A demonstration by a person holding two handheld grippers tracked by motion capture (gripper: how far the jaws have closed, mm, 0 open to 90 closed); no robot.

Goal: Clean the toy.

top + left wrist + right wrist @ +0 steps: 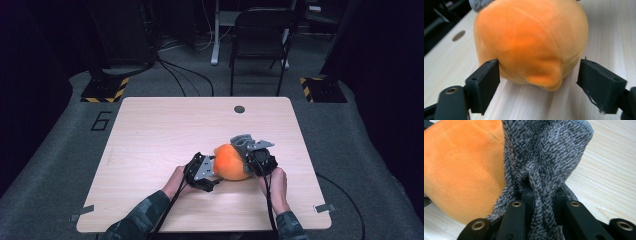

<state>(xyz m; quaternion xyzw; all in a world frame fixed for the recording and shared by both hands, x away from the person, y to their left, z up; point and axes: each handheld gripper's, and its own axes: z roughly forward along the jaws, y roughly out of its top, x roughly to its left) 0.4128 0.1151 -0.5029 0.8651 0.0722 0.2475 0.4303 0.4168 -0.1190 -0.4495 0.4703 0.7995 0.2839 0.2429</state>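
Observation:
An orange plush toy [231,162] lies on the wooden table [150,130] between both hand-held grippers. A grey knitted piece [241,140] sits on its far right side. My left gripper [213,169] is at the toy's left, open, its jaws either side of the toy's lower bulge [541,75]. The left pad [486,75] rests against the plush; the right pad [599,80] stands apart from it. My right gripper [250,154] is at the toy's right, shut on the grey knit [544,152], which bunches between its jaws [544,195] beside the orange plush [461,170].
A round hole [239,109] marks the table's far edge. Beyond the table stand a black folding chair [260,35] and two hazard-striped bases [105,90], with cables on the grey floor. Metal clips [325,207] sit at the table's near corners.

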